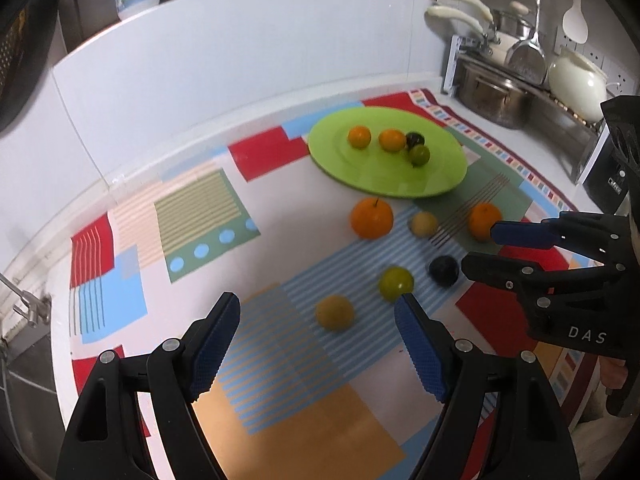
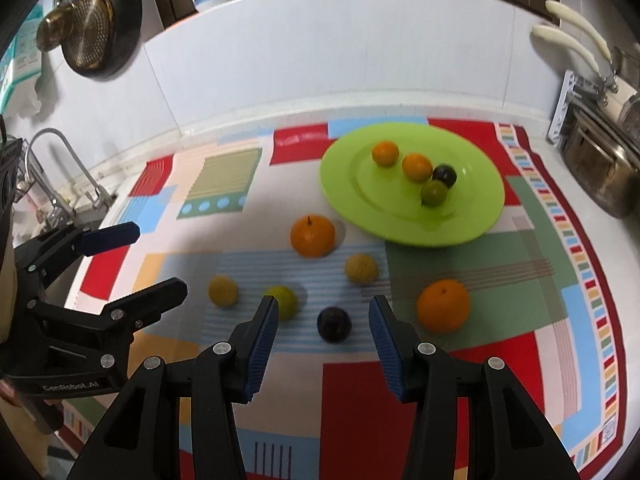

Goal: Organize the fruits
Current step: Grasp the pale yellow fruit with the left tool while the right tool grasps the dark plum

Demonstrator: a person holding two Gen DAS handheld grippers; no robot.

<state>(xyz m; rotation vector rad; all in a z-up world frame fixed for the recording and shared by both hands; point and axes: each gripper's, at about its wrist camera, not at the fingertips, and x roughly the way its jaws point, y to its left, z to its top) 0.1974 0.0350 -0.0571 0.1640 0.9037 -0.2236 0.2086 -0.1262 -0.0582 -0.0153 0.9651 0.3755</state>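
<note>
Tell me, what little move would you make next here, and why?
Probably ease the right gripper forward and down around the dark plum: its open fingers already frame that fruit, which lies loose on the cloth while four others sit on the green plate.

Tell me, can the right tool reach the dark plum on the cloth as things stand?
Probably yes. The right tool is open, and the dark plum lies on the cloth straight ahead of the gap. Nothing stands between them; the green fruit sits off to the left.
</note>
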